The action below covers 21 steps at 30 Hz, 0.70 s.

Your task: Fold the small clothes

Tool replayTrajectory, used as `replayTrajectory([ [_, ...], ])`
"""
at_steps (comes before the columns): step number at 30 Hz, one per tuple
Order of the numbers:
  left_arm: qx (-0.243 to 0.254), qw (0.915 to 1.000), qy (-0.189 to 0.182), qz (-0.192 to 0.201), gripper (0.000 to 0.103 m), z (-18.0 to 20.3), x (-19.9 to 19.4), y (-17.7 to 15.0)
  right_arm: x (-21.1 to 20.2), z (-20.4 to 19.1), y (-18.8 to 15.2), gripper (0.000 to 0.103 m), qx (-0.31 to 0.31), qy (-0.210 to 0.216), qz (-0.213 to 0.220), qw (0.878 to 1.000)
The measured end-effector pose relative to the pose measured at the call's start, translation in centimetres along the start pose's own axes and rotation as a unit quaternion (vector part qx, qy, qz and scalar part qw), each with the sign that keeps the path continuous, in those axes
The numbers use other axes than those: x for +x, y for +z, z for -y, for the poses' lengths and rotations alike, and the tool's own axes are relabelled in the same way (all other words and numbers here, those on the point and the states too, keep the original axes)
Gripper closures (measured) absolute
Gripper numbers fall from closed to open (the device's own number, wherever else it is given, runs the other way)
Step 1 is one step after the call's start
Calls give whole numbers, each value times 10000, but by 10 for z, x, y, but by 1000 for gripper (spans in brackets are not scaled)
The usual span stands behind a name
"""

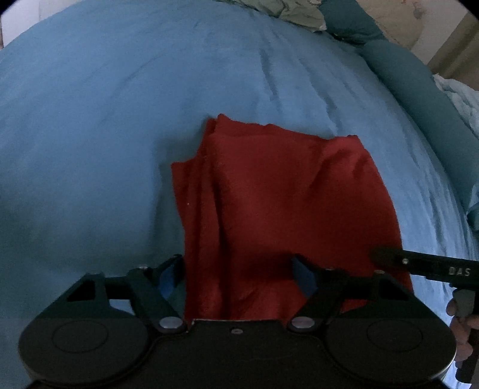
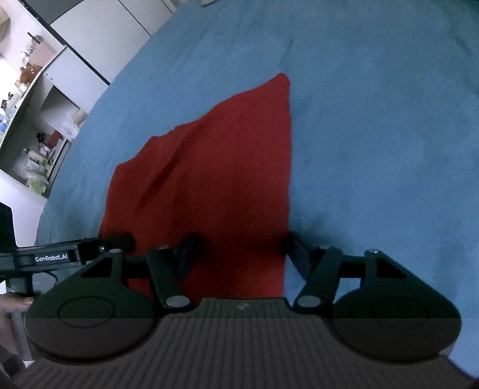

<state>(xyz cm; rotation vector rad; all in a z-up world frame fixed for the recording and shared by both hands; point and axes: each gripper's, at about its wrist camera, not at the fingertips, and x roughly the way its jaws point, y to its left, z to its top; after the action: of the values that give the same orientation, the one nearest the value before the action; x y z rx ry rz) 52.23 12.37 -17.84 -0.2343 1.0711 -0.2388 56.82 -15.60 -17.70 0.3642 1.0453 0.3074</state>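
Observation:
A red cloth (image 1: 278, 191) lies folded on the blue bed sheet (image 1: 104, 119); it also shows in the right wrist view (image 2: 215, 179). My left gripper (image 1: 239, 269) is open, its jaws spread over the cloth's near left edge. My right gripper (image 2: 239, 248) is open, its jaws spread over the cloth's near right edge. The right gripper's finger shows at the right of the left wrist view (image 1: 419, 266). The left gripper's finger shows at the left of the right wrist view (image 2: 74, 254). Neither gripper holds the cloth.
A teal pillow (image 1: 419, 86) and rumpled pale bedding (image 1: 299, 12) lie at the far right of the bed. White shelves with small items (image 2: 39, 119) stand beyond the bed's left edge.

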Motion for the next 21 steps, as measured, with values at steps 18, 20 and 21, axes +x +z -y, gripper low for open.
replayTrajectory([
  [18,458,9979,244,388,80,60,-66,-4,-78,-42,1,66,-607,48,619,9962],
  [20,523,9973,218,459,80,76,-84,-13,-105,-38,-3,66,-590,118,688,9958],
  [21,547,9972,195,471,80,86,-93,-18,-117,-36,-6,66,-581,128,693,9958],
])
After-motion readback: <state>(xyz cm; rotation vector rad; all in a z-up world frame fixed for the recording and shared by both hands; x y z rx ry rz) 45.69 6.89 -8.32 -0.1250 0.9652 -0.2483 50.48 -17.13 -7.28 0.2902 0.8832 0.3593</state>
